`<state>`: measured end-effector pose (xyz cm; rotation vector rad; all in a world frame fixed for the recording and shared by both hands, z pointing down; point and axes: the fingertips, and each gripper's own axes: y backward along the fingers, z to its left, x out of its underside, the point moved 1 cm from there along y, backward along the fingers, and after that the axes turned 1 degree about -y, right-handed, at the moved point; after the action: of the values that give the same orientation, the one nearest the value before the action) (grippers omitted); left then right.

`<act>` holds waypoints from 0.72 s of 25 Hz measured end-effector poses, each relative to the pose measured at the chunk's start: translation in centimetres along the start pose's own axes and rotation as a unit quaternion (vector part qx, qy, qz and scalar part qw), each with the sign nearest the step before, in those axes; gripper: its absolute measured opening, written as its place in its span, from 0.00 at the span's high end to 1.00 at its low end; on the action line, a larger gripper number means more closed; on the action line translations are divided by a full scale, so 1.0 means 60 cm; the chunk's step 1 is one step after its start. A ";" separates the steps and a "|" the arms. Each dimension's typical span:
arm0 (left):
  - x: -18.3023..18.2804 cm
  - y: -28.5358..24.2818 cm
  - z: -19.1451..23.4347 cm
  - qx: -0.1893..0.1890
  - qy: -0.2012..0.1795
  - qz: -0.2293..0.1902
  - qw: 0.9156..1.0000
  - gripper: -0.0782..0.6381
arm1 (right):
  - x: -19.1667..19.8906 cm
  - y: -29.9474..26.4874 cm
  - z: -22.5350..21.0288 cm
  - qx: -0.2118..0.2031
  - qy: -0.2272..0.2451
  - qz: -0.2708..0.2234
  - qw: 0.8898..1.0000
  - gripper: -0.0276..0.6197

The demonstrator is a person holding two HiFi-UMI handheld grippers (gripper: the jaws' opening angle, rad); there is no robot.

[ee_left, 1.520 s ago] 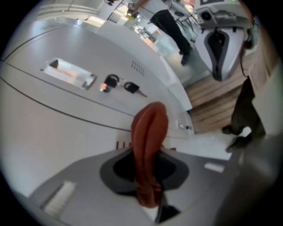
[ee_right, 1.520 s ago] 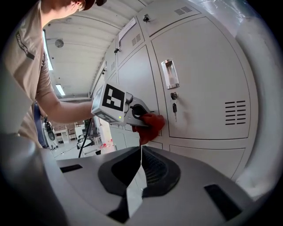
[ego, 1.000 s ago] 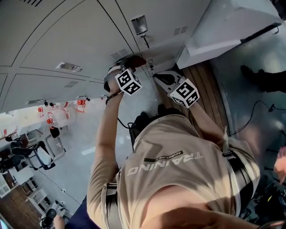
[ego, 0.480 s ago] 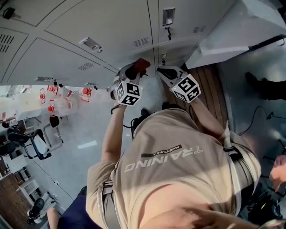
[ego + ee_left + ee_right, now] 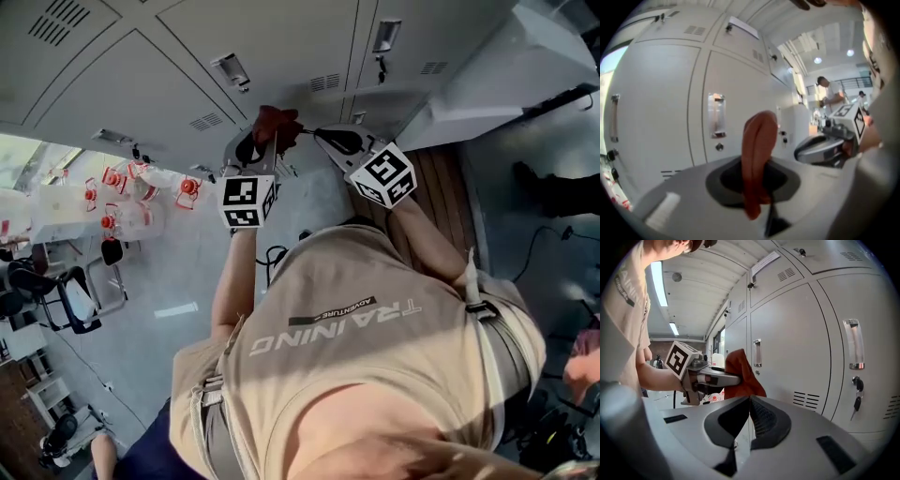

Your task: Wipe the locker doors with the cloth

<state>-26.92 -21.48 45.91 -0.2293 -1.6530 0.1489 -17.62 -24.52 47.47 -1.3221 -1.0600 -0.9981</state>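
Note:
The red cloth (image 5: 277,122) is pinched in my left gripper (image 5: 272,133), held up close to the grey locker doors (image 5: 169,84). In the left gripper view the cloth (image 5: 758,150) stands up between the jaws in front of a door (image 5: 661,103) with a metal handle (image 5: 716,115). My right gripper (image 5: 323,138) hovers just right of the cloth, jaws together with nothing between them. The right gripper view shows the left gripper (image 5: 717,378), the cloth (image 5: 743,376) and a door (image 5: 797,333).
A key hangs in a lock (image 5: 856,392) under a handle (image 5: 853,343) on the right-hand door. An open locker door (image 5: 487,66) juts out at the right. A wooden bench (image 5: 441,178) and cables (image 5: 544,234) lie below; bottles (image 5: 122,220) stand at the left.
The head view has swung, so the lockers sit further right and lower. The left gripper's cube has dropped a little leftward, still holding the cloth by the doors. The right gripper stays beside it.

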 end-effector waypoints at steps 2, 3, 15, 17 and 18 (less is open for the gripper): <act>-0.018 0.011 0.026 -0.006 0.022 -0.021 1.000 0.79 | -0.019 -0.011 -0.006 0.015 0.001 0.008 1.000 0.93; -0.028 0.019 0.037 -0.010 0.025 -0.030 0.999 0.79 | -0.032 -0.015 -0.009 0.021 0.003 0.006 1.000 0.93; -0.166 0.098 0.098 -0.049 0.002 -0.122 0.991 0.79 | -0.192 0.005 -0.010 0.060 0.075 -0.079 0.992 0.93; -0.173 0.103 0.096 -0.051 0.008 -0.129 0.990 0.79 | -0.201 0.018 -0.010 0.066 0.079 -0.089 0.991 0.93; -0.176 0.105 0.097 -0.053 0.007 -0.132 0.990 0.79 | -0.204 0.024 -0.010 0.068 0.081 -0.093 0.990 0.93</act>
<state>-31.43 -17.62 33.64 -0.0910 -1.6621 -0.1411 -19.17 -25.48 35.30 -1.0289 -1.1202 -1.1304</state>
